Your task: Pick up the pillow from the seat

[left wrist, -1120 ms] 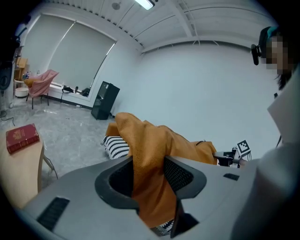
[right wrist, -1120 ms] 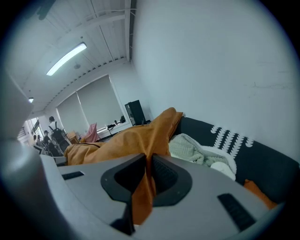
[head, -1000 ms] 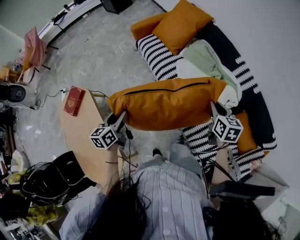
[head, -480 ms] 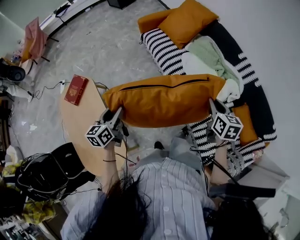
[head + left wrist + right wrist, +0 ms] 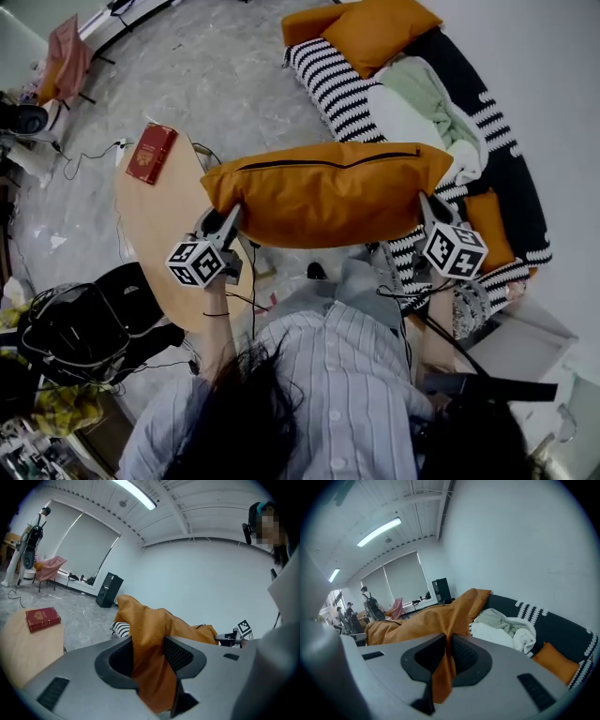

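Observation:
A long orange pillow (image 5: 328,192) with a dark zipper along its top hangs in the air between my two grippers, clear of the striped sofa seat (image 5: 342,89). My left gripper (image 5: 232,217) is shut on the pillow's left corner; its own view shows a thick fold of orange fabric (image 5: 150,658) bunched between the jaws. My right gripper (image 5: 424,204) is shut on the right corner, with thin orange cloth (image 5: 445,667) pinched tight between its pads.
The curved sofa holds a second orange pillow (image 5: 380,33), a pale green and white blanket (image 5: 422,112) and a small orange cushion (image 5: 492,230). A round wooden table (image 5: 159,234) with a red book (image 5: 151,153) stands at left. Bags (image 5: 75,337) and cables lie on the floor.
The pillow and both grippers have shifted together away from the sofa toward the table side; the sofa slid to the upper right of the head view. Both grips are unchanged.

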Tool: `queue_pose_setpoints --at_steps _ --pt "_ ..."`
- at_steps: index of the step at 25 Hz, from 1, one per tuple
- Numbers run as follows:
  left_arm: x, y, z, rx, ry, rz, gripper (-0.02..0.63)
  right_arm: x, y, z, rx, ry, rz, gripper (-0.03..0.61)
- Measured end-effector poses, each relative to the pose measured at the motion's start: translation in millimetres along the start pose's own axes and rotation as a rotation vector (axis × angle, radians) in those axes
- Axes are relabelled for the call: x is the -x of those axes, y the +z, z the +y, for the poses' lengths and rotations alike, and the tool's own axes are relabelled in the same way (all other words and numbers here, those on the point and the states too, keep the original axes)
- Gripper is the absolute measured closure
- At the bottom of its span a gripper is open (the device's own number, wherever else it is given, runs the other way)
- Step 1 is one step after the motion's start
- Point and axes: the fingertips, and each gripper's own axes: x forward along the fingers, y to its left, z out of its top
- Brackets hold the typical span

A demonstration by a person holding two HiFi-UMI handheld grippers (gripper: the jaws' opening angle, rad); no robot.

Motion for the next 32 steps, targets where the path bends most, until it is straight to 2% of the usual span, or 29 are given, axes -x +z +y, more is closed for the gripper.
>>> queue_pose_setpoints --at_steps 11,20,32 --pt "37 -13 5 0.007 0.046 -0.006 0.426 13 -26 18 0.007 0.014 0.042 0.529" --pt "51 -15 10 0.034 0.084 -0.025 0.426 8 -23 28 0.038 0.036 0.051 0.531" --pt "52 -15 8 0.045 0.082 -0.041 0.425 10 -18 27 0.026 0.018 0.026 0.531"
